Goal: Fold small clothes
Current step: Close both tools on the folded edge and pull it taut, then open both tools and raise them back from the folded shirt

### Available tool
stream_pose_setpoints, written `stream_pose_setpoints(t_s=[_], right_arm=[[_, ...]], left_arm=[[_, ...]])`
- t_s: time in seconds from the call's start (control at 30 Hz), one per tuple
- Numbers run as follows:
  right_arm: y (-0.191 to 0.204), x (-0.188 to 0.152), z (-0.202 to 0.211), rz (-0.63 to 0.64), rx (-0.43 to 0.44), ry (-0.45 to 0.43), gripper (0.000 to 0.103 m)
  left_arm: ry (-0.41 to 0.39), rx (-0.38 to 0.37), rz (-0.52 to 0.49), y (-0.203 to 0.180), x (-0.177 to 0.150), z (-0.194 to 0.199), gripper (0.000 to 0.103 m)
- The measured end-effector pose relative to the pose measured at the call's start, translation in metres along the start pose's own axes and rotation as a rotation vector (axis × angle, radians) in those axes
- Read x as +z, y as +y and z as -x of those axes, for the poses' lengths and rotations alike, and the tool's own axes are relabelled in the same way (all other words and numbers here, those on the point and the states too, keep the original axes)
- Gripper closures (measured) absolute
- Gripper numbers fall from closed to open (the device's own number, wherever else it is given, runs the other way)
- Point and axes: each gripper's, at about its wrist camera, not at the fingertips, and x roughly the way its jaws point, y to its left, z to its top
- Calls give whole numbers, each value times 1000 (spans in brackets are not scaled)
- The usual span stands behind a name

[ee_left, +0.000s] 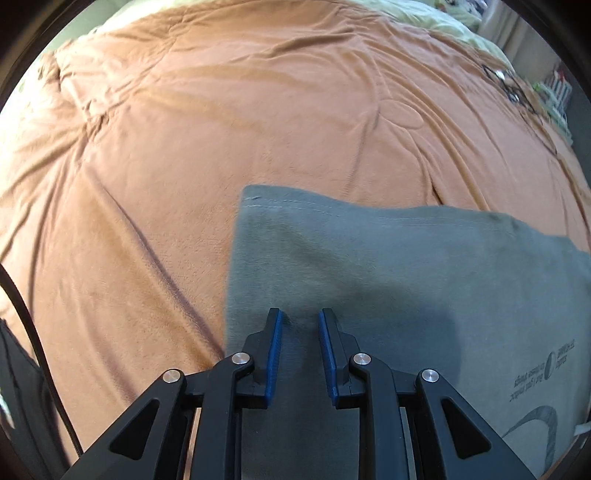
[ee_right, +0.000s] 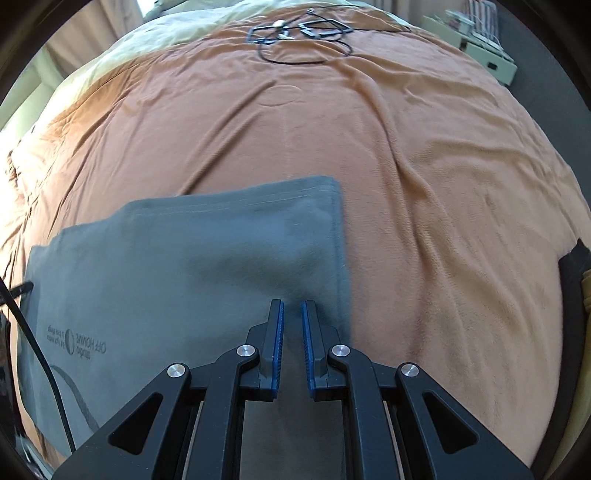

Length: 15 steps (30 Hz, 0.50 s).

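Garment spread on the bed, one gripper over each near corner.

The garment (ee_left: 406, 277) lay flat on the blanket (ee_left: 221, 129) covering the bed, its hemmed edge on the far side. The left gripper (ee_left: 301, 321) hung over its left side, the right gripper (ee_right: 292, 312) over its right side. Behind it, near the bed's far edge, a tangle of cables (ee_right: 299, 33) sat on the blanket.

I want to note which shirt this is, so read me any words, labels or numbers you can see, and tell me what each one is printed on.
"OFF HOMME": printed upside down on the grey garment, beside a small round logo.
A word under it, perhaps "studio": too blurred to be sure.
Two finer lines beside the logo: too small to read.
The same print in the left wrist view: blurred, unreadable.
No text on the orange blanket.
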Motion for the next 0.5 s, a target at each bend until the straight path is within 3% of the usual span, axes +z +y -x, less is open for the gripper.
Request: stream_pose_setpoints(t_s=[0.33,0.5], right_arm=[[-6,20,-29,-26,-48,-20,99],[-5,22,-16,-22,-33,-59,99]], left_arm=[[-41,22,30,14,26,-16,80],[-66,33,42,13,31,-7,80]])
